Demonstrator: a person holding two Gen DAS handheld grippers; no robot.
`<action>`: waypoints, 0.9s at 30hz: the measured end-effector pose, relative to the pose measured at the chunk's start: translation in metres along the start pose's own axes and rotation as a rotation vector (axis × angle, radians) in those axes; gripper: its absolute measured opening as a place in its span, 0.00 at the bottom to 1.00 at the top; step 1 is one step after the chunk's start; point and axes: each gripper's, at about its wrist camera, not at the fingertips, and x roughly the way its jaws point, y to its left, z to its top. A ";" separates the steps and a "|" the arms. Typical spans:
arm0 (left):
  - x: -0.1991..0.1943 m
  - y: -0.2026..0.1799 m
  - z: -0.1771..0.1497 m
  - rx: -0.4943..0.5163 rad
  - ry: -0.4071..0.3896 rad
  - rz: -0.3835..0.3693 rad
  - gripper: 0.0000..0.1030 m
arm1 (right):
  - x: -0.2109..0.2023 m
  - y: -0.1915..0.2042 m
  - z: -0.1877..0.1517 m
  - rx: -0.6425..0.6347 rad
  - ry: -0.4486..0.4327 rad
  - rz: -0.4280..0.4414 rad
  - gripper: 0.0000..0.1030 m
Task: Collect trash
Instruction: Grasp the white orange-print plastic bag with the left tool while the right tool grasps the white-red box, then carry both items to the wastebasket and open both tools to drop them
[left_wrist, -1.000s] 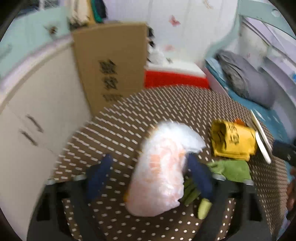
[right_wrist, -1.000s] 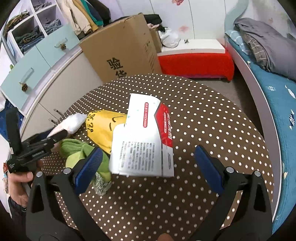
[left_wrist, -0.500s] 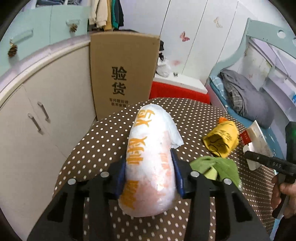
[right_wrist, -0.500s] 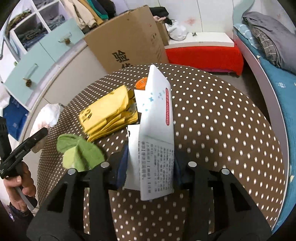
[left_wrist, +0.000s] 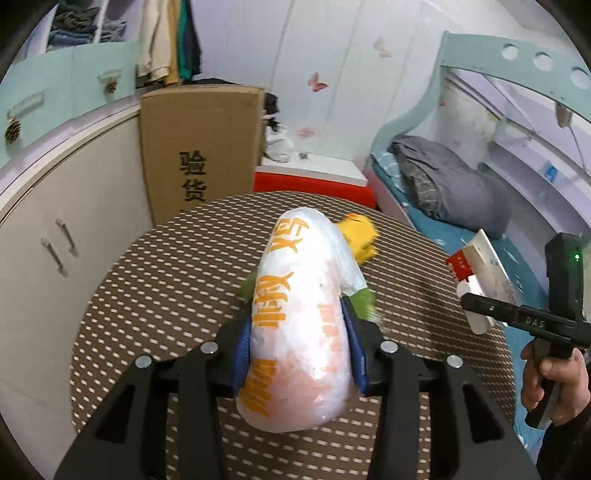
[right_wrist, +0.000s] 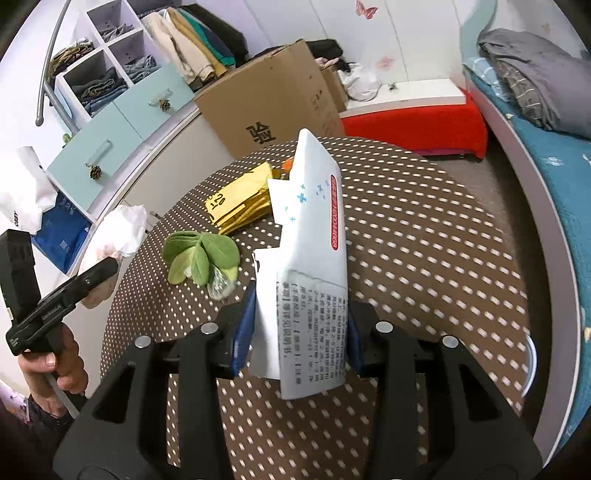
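Note:
My left gripper (left_wrist: 298, 347) is shut on a white plastic bag with orange print (left_wrist: 299, 317) and holds it above the round brown dotted table (left_wrist: 166, 273). My right gripper (right_wrist: 299, 332) is shut on a flattened white carton with a red stripe (right_wrist: 314, 240), held upright over the table (right_wrist: 424, 240). Green leaves (right_wrist: 201, 258) and a yellow wrapper (right_wrist: 240, 201) lie on the table; in the left wrist view they peek out behind the bag as the wrapper (left_wrist: 360, 236) and the leaves (left_wrist: 364, 302). The right gripper with its carton (left_wrist: 480, 266) shows at the right of that view.
A tall cardboard box (left_wrist: 199, 147) stands behind the table beside white cupboards (left_wrist: 55, 229). A red-and-white bench (right_wrist: 413, 110) sits at the back. A bed with a grey quilt (left_wrist: 443, 184) lies to the right. Shelves with clothes (right_wrist: 107, 70) are at the left.
Both grippers went from open to shut on their items, then lifted them. The left one rose with the bag and the right one tilted the carton upright.

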 end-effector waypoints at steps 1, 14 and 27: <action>0.000 -0.005 -0.001 0.008 0.000 -0.006 0.42 | -0.006 -0.002 -0.002 0.002 -0.010 -0.005 0.40; -0.004 -0.122 0.000 0.111 -0.015 -0.144 0.42 | -0.115 -0.072 -0.007 0.089 -0.179 -0.059 0.41; 0.045 -0.224 -0.002 0.227 0.069 -0.226 0.41 | -0.069 -0.250 -0.074 0.450 -0.029 -0.315 0.43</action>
